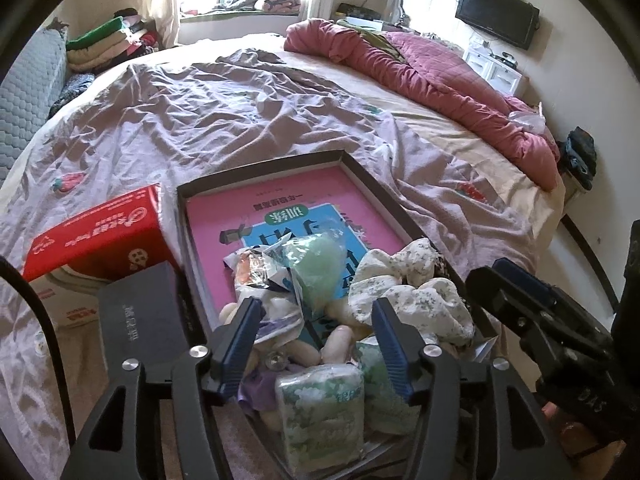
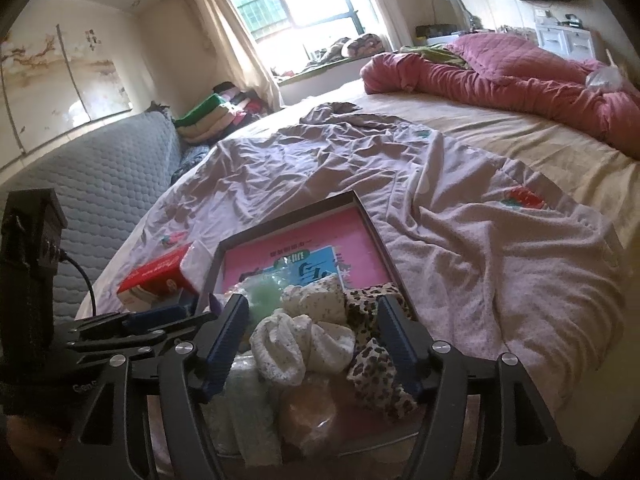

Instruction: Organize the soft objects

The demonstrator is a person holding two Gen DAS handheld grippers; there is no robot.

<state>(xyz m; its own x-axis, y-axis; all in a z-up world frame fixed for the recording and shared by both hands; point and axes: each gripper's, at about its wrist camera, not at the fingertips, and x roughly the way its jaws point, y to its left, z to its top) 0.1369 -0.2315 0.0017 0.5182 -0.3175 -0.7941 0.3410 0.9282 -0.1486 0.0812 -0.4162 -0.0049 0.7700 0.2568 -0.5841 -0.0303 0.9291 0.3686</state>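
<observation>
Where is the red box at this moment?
In the left wrist view, the red box lies on the bed, left of the dark-rimmed tray that holds the soft things.

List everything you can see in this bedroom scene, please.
tray: one, dark-rimmed, on the bed
book: one, pink, flat inside the tray
floral scrunchie: one, white, in the tray's right side
leopard scrunchie: one, brown-spotted, beside the white one
tissue pack: one, green-white, at the tray's near end
red box: one, left of the tray
quilt: one, pink, bunched on the bed's far right
television: one, black, on the wall
left gripper: fingers open over the tray
right gripper: fingers open around the scrunchies
</observation>
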